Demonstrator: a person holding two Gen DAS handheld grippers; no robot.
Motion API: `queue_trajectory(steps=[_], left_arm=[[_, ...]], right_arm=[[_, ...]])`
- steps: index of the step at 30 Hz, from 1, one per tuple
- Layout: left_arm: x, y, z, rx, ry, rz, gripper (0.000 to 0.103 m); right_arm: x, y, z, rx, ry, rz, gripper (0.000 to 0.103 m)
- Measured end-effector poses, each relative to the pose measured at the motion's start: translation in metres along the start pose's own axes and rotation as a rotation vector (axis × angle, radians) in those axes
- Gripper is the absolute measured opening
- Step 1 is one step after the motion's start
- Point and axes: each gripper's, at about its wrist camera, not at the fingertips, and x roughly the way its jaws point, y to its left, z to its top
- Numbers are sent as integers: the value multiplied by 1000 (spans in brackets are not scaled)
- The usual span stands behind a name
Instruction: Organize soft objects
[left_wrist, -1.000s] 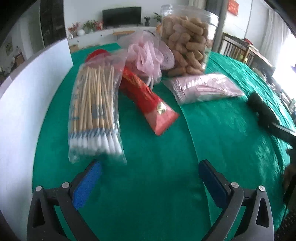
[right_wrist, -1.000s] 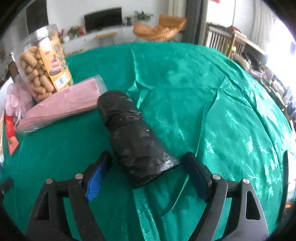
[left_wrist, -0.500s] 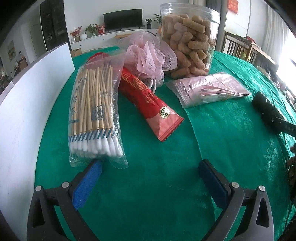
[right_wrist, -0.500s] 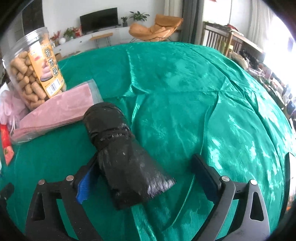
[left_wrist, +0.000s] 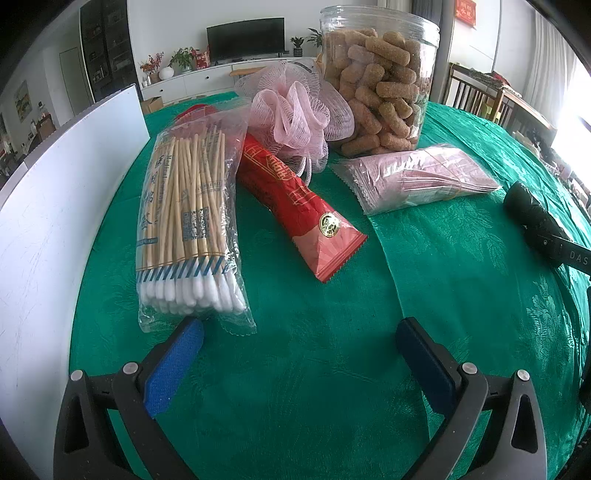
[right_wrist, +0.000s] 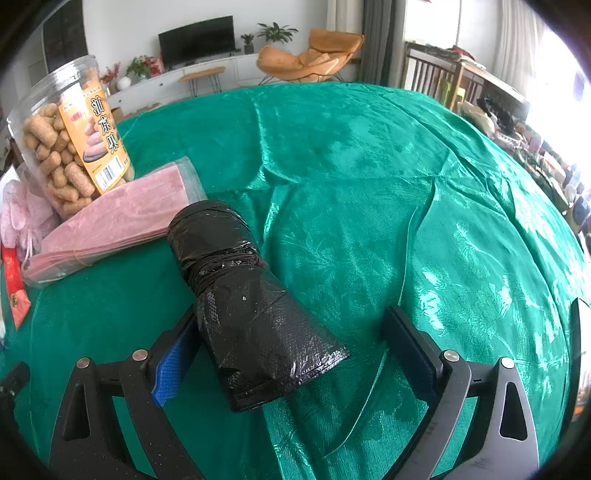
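Green-clothed surface (right_wrist: 369, 177): wide bare cloth right of the black bag roll (right_wrist: 240, 302), wrinkled, running to the far rim. White board (left_wrist: 55, 221) walls the far left edge. Snack jar (left_wrist: 380, 74) stands beyond the roll, w/ pink mesh puff (left_wrist: 295, 110) beside it. Swab pack (left_wrist: 188, 221), red packet (left_wrist: 295, 206), pink sachet pack (left_wrist: 417, 177) lie left of the roll. Right gripper (right_wrist: 291, 350) fingers wide, roll between them, touching the left one only. Left gripper (left_wrist: 299, 354) fingers wide, nothing between.
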Motion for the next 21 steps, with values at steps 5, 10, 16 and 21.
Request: queue_trajectory(steps=[5, 10, 16, 21], left_arm=[[0, 0, 0, 0, 0, 0, 103], [0, 0, 0, 0, 0, 0, 103], [0, 0, 0, 0, 0, 0, 103], [0, 0, 0, 0, 0, 0, 103]], right_arm=[[0, 0, 0, 0, 0, 0, 96], [0, 0, 0, 0, 0, 0, 96], [0, 0, 0, 0, 0, 0, 96], [0, 0, 0, 0, 0, 0, 96]])
